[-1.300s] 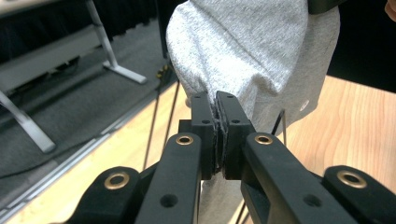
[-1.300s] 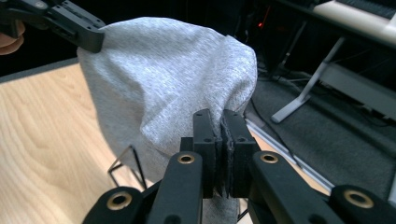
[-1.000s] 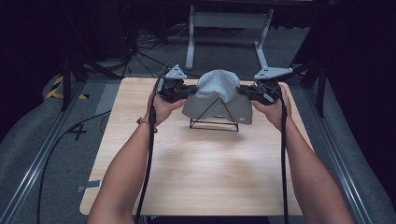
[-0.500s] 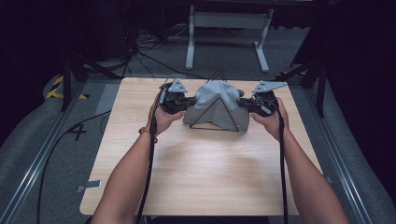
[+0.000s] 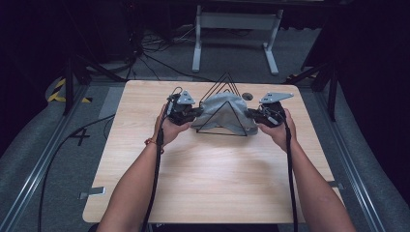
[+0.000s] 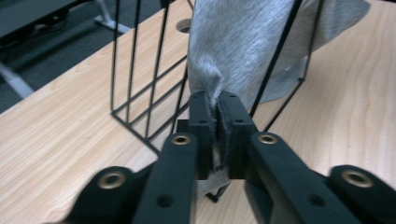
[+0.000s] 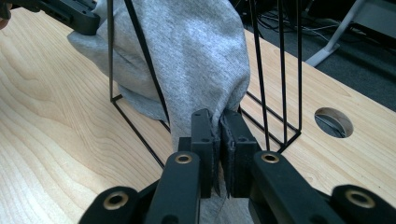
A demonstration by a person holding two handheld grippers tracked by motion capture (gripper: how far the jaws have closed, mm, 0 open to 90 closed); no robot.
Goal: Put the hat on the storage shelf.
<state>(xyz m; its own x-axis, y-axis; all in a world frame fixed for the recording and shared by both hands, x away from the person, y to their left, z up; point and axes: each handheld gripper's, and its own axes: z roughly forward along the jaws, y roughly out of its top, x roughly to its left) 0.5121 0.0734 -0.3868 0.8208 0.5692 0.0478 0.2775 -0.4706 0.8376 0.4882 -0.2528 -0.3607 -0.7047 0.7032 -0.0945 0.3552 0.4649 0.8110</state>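
A table of light wood stands in a dark room. It has a small round hole near its far edge. The floor around it is grey carpet. Behind the table stands a white metal frame on two legs. Black cables lie on the floor at the far left. Yellow and black tape marks the floor there. The far part of the room is almost black.

Both forearms reach forward over the table, left gripper and right gripper facing each other, each hand wrapped round its handle, jaws pinched tight on grey cloth.
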